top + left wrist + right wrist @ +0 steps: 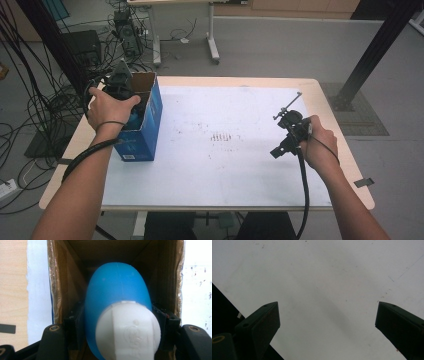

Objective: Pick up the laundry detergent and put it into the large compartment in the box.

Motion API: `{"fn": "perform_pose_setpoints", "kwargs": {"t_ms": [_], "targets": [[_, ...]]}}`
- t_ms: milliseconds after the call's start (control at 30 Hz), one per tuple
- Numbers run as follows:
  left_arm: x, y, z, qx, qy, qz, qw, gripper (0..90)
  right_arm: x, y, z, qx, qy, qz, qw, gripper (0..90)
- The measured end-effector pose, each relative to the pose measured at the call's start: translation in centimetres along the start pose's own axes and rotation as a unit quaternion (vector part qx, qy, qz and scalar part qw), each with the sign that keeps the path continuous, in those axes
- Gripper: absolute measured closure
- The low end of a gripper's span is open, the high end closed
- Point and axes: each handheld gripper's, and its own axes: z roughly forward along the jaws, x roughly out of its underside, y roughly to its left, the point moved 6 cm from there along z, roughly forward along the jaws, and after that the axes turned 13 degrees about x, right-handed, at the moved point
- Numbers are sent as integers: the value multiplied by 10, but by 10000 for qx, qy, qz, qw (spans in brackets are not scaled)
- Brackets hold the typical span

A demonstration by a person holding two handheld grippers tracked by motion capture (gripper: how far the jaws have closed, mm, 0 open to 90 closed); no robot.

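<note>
A blue bottle [117, 287] with a white cap [127, 332] hangs inside an open blue cardboard box [146, 127]. My left gripper [120, 322] is shut on the bottle, and its black pads [73, 322] press on both sides just above the cap. In the high view the left gripper [131, 102] reaches down into the box's open top at the table's left, and a bit of the blue bottle [134, 119] shows under the hand. My right gripper [327, 315] stands open with nothing between its jaws, held over the white mat [324, 270]. In the high view the right gripper [281, 147] is at the right side of the table.
The box's brown inner walls [60, 277] close in around the bottle. The white mat [225, 165] covers most of the wooden table [345, 165]. A faint patch of dark marks [221, 136] lies mid-mat. Cables and equipment [125, 30] crowd the floor beyond the left edge.
</note>
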Motion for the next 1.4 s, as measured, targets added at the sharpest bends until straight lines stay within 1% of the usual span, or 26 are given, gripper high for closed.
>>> {"fn": "perform_pose_setpoints", "kwargs": {"t_ms": [433, 833, 900, 933, 1000, 1067, 1100, 1233, 1267, 1333, 1400], "targets": [[0, 0, 0, 7, -8, -14, 10000, 378, 1, -1, 0, -6, -6, 6, 10000, 52], [-1, 0, 1, -13, -22, 15, 10000, 375, 1, 0, 0, -22, -10, 13, 10000, 51], [-1, -1, 0, -17, -80, 31, 10000, 372, 2, -1, 1, -22, -9, 9, 10000, 52], [-2, -1, -1, -54, -112, 35, 9999, 371, 2, -1, 1, -12, 16, 32, 10000, 51], [-2, 0, -3, -76, -118, 33, 9999, 348, 2, -1, 1, -30, -3, 15, 10000, 52], [-3, 0, -4, -23, -116, 30, 9999, 333, 2, -1, 2, -10, 6, 8, 10000, 52], [-3, 0, -5, -47, -140, 31, 9999, 323, 2, -1, 2, -6, 0, 15, 10000, 52], [-3, -1, -7, -55, -71, 53, 9999, 302, 1, 0, 2, -16, 4, 9, 10000, 52], [-3, -1, -7, -55, -69, 48, 9999, 284, 1, 0, 2, -13, 9, 6, 10000, 52], [-3, -2, -9, -29, -89, 45, 9999, 280, 0, 1, 2, -26, -6, -8, 10000, 51], [-3, -3, -11, -42, -80, 83, 9999, 252, 0, 1, 2, -11, -4, -6, 10000, 51]]}}
